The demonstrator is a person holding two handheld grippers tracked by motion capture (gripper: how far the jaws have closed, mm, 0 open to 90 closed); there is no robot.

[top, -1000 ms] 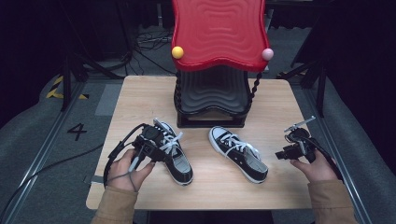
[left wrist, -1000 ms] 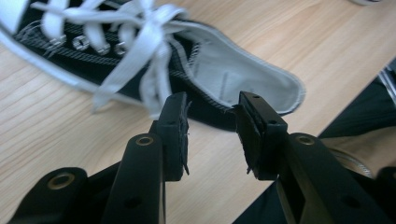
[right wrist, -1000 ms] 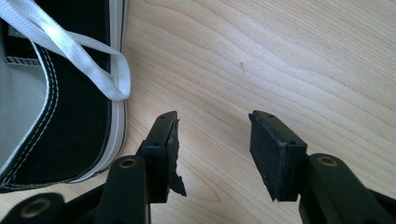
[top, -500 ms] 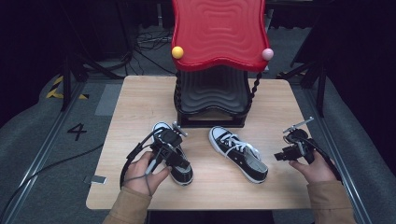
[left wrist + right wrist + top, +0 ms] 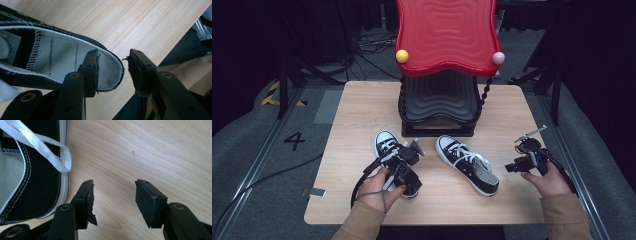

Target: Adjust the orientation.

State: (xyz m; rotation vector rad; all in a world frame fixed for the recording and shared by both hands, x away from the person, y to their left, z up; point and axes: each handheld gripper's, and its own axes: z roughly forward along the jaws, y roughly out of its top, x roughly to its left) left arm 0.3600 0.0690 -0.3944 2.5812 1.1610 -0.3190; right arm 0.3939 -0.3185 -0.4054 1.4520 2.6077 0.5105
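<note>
- A wooden table (image 5: 362, 107) is seen from above, with a person's two forearms in tan sleeves coming in from the bottom edge.
- At the back middle of the table stands a black tiered rack (image 5: 439, 107) under a wavy red top (image 5: 446, 35), with a yellow ball (image 5: 402, 56) at its left corner and a pink ball (image 5: 498, 58) at its right.
- The left shoe (image 5: 388, 145), a black canvas sneaker with white laces and a white toe cap, lies left of centre, its toe toward the rack.
- The left gripper (image 5: 404, 167) sits over the heel end of this shoe, held by the left hand (image 5: 377, 187).
- In the left gripper view, one jaw stands inside the shoe's opening against the pale lining and the other outside the heel; the heel rim (image 5: 117, 72) lies between the jaws with a visible gap on the outer side, so the jaws straddle the heel without pressing on it; they have just been closing a little.
- The right shoe (image 5: 467, 165), matching the first, lies right of centre, angled with its heel toward the person.
- The right gripper (image 5: 512, 167) rests near the table's right edge in the right hand (image 5: 544, 177), apart from the right shoe.
- In the right gripper view its jaws stand spread over bare wood with nothing between them, having just been opening; the shoe's side and a white lace loop (image 5: 63, 157) lie just beside the left jaw.
</note>
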